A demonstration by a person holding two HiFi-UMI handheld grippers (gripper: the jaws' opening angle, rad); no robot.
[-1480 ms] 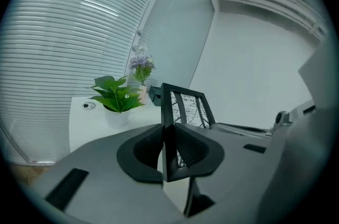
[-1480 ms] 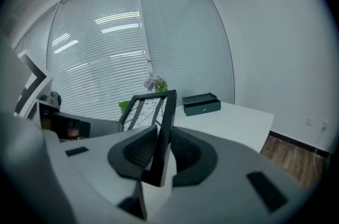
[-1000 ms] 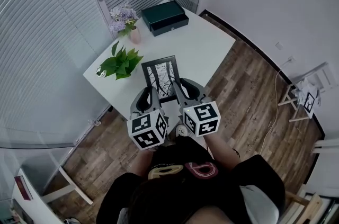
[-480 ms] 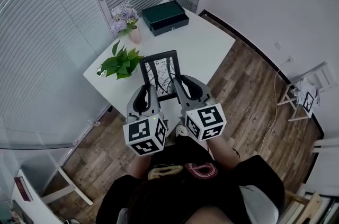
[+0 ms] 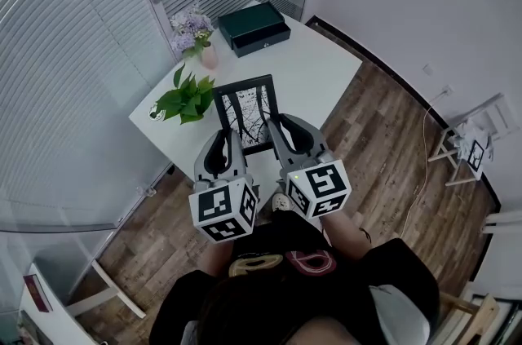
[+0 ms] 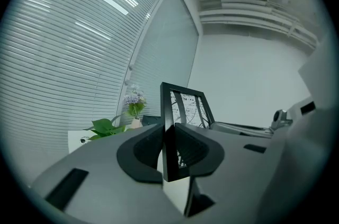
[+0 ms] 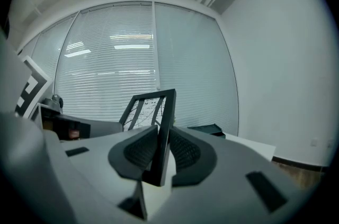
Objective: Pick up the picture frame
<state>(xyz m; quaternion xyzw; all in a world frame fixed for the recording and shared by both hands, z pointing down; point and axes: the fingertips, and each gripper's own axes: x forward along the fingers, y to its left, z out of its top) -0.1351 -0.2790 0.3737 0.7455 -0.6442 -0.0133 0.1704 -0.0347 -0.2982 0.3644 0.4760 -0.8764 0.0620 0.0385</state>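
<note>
A black picture frame [image 5: 247,114] with a branch print hangs above the white table [image 5: 310,74], gripped at both lower side edges. My left gripper [image 5: 228,141] is shut on its left edge, and in the left gripper view the frame [image 6: 170,127] stands upright between the pads. My right gripper [image 5: 277,131] is shut on the right edge; the right gripper view shows the frame [image 7: 160,127] pinched between the dark pads, tilted slightly left.
A leafy green plant [image 5: 186,97] stands just left of the frame. A pink vase of lilac flowers [image 5: 193,29] and a dark green box [image 5: 254,27] sit at the table's far end. Blinds cover the windows; wooden floor lies to the right.
Both grippers have risen together with the frame, which now shows larger and higher over the table. The grips look unchanged.
</note>
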